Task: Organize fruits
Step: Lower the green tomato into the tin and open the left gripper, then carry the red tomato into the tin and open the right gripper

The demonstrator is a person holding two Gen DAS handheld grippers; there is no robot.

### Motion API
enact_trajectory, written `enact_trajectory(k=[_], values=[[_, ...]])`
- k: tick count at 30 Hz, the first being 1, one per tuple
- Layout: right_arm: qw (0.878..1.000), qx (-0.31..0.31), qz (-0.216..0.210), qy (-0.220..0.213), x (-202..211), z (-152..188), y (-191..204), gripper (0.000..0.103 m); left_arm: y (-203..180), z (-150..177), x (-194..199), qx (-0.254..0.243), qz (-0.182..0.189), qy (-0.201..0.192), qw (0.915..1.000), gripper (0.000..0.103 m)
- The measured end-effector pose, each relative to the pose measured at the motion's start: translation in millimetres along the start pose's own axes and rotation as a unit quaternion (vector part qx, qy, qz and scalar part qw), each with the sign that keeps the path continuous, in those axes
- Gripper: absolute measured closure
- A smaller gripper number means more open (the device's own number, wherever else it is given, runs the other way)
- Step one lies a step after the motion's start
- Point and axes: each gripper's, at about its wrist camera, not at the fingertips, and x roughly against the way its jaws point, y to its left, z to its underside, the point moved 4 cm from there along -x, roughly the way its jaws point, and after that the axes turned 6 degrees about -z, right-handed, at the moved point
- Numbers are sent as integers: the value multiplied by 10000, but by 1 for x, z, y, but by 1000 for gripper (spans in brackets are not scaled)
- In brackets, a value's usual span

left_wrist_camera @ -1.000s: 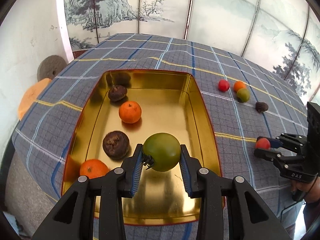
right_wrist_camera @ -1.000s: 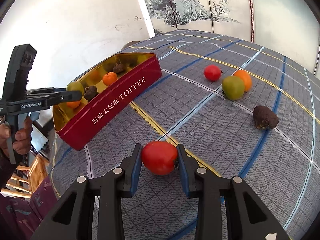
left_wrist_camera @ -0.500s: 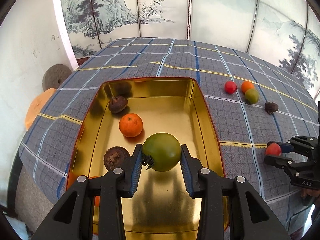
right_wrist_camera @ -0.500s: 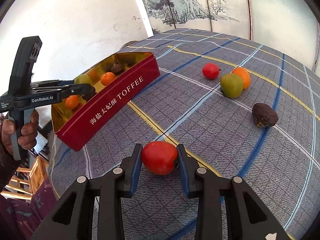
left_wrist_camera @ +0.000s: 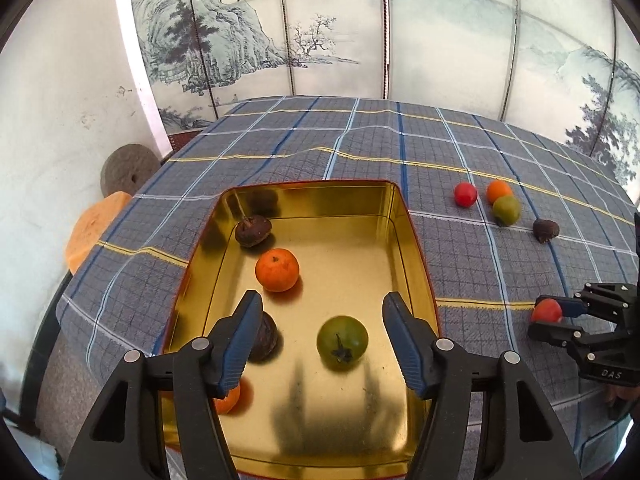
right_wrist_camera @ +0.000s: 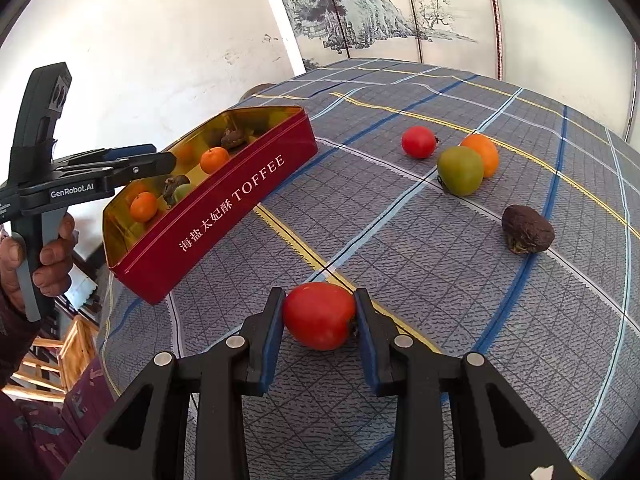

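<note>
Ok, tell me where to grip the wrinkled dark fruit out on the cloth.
Grip the dark fruit across its narrower middle, coming from above. It lies on its side, elongated, apart from the green fruit, so both flanks look free for the fingers.

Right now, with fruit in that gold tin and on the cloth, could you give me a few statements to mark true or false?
1. The left gripper is clamped on the green fruit. False: its jaws stand open and the fruit lies in the tin.
2. The right gripper holds a red fruit. True.
3. Two orange fruits lie in the tin. True.
4. The tin's outer wall is blue. False: it is red, lettered TOFFEE.
5. Four loose fruits lie on the tablecloth beyond the right gripper. True.
</note>
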Motion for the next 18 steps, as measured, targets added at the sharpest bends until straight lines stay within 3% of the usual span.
enact_trajectory(k=[7, 14, 18], values=[[10000, 8, 26, 36, -1, 0, 0, 72, 9, 13, 14, 235, -105, -14, 9997, 39], [9999, 38, 83, 123, -5, -1, 4, 72, 45, 37, 46, 660, -382, -150, 9970, 39], [9998, 173, -7, -41, 3, -16, 21, 72, 58, 49, 55, 677, -509, -145, 9963, 39]])
